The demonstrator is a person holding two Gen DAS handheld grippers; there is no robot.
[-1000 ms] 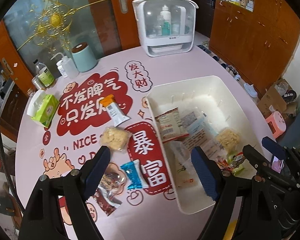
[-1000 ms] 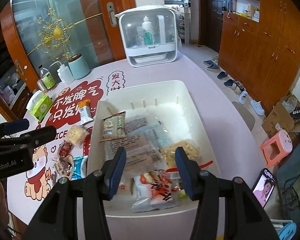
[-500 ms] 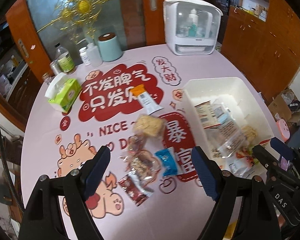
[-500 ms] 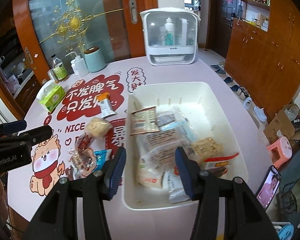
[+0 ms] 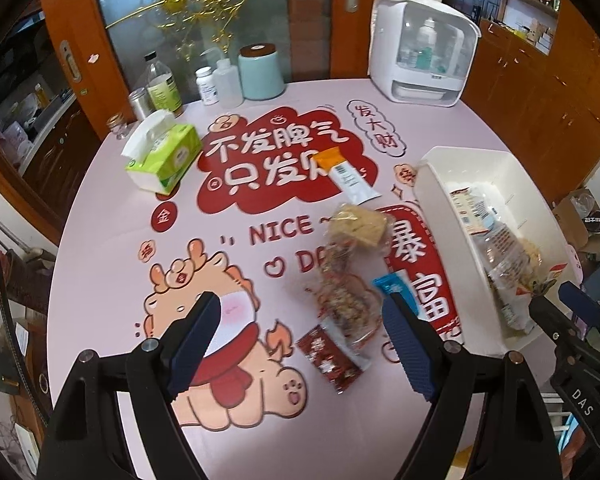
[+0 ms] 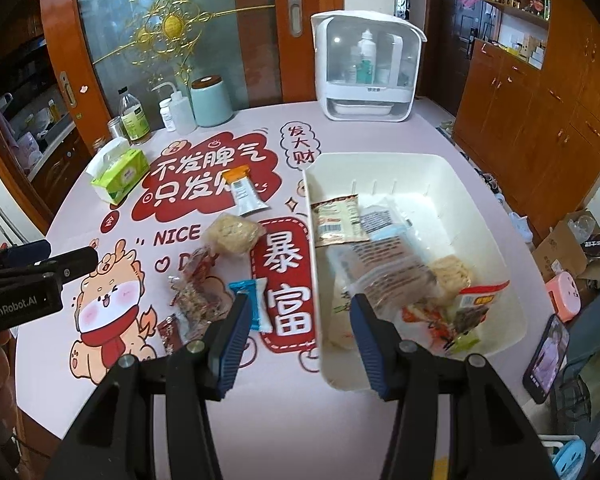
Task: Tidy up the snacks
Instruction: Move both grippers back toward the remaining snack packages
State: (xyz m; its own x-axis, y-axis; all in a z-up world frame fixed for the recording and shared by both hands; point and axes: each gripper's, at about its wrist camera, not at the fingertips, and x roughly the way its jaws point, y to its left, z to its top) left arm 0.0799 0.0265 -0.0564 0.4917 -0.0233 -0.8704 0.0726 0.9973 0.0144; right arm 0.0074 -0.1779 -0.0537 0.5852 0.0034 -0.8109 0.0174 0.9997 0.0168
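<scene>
Left claw (image 5: 300, 332) gapes, seemingly above loose snacks (image 5: 346, 308).

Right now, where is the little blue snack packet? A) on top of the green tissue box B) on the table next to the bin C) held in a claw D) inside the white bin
B: the blue snack packet lies flat on the table, left of the white bin, and both claws are open and empty.

Even indoor light, strong fisheye bending (black vignetted corners), slight motion blur, soft shadows
</scene>
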